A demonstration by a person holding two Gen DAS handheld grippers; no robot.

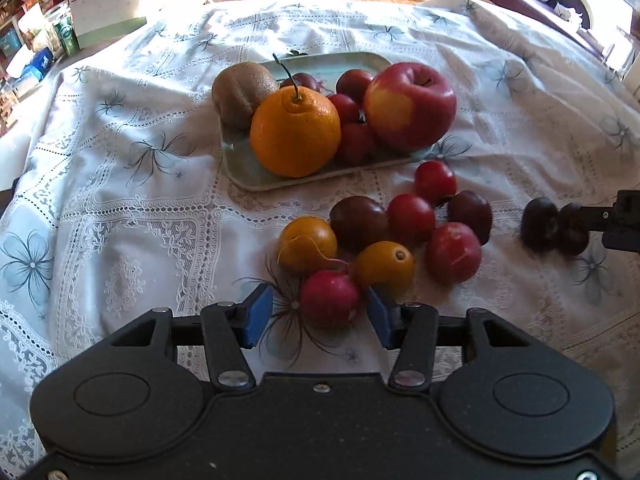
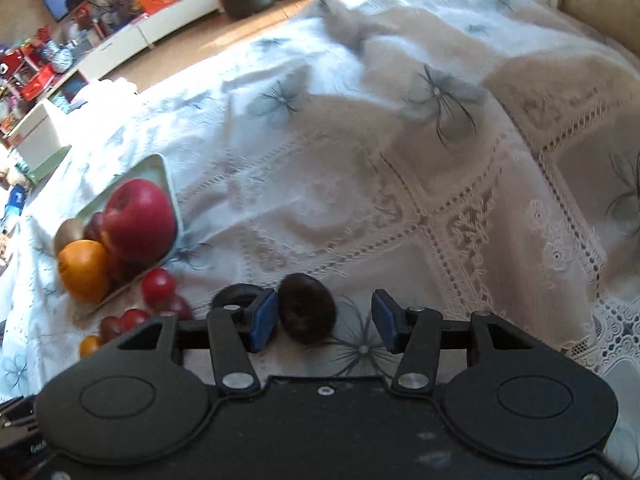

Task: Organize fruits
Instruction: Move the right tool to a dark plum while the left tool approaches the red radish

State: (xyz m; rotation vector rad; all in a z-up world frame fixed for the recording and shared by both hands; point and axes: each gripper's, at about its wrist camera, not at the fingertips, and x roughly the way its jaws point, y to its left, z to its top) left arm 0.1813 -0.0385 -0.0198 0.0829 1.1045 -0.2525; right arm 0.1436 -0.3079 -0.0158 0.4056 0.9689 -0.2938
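A pale green tray (image 1: 244, 168) holds a kiwi (image 1: 242, 92), a big orange (image 1: 295, 132), a red apple (image 1: 410, 106) and small red fruits. In front of it lies a loose cluster: two small orange fruits (image 1: 306, 244), red and dark plums (image 1: 411, 218) and a red radish (image 1: 329, 298). My left gripper (image 1: 320, 316) is open, its blue pads on either side of the radish. My right gripper (image 2: 324, 320) is open around a dark brown fruit (image 2: 306, 312) that touches the left pad; a second dark fruit (image 2: 236, 294) lies just outside it. The tray (image 2: 158, 168) shows at left.
A white lace tablecloth (image 1: 120, 200) with blue flowers covers the table. Boxes (image 1: 104, 4) and clutter stand on the floor beyond the far left edge. The right gripper's finger (image 1: 616, 220) shows at the right edge beside two dark fruits (image 1: 554, 226).
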